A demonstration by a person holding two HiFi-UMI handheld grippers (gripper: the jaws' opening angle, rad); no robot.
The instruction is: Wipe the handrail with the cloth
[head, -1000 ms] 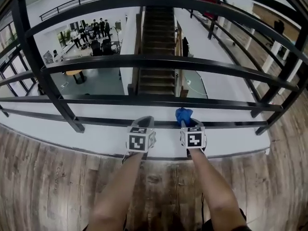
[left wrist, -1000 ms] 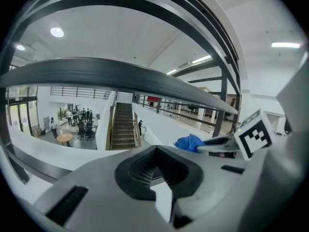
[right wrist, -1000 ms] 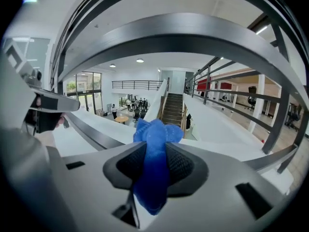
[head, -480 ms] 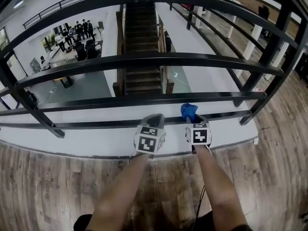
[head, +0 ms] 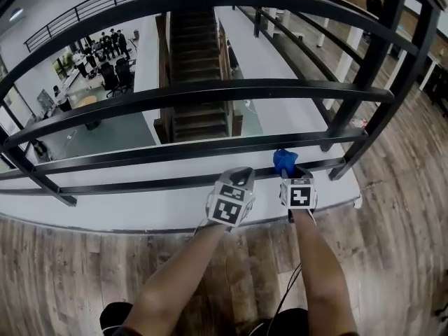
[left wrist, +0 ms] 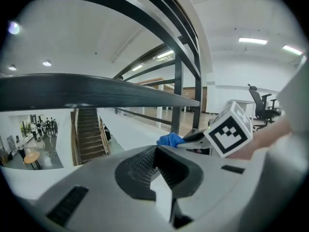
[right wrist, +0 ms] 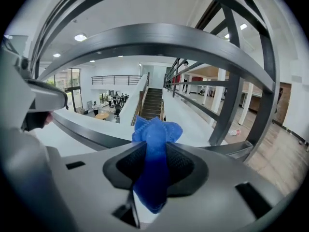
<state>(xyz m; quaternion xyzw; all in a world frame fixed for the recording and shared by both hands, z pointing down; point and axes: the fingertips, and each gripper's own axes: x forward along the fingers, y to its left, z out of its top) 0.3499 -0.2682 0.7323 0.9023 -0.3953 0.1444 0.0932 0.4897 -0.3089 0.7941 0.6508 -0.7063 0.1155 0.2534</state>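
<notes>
Here, the right gripper [head: 288,176] has its fingers clamped on a crumpled blue cloth [head: 284,161], held at the lowest bar of the black metal handrail [head: 140,185], toward its right end. Just left of it, the left gripper [head: 240,176] has its fingers pressed together with nothing between them, near the same bar.

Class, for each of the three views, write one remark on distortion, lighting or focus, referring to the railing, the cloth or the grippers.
Head view: the fisheye lens bows the handrail bars into arcs. Left gripper view: black corners, the nearest bar silhouetted against bright ceiling. Right gripper view: blue cloth sharp, evenly lit, clamped in the right gripper.
</notes>
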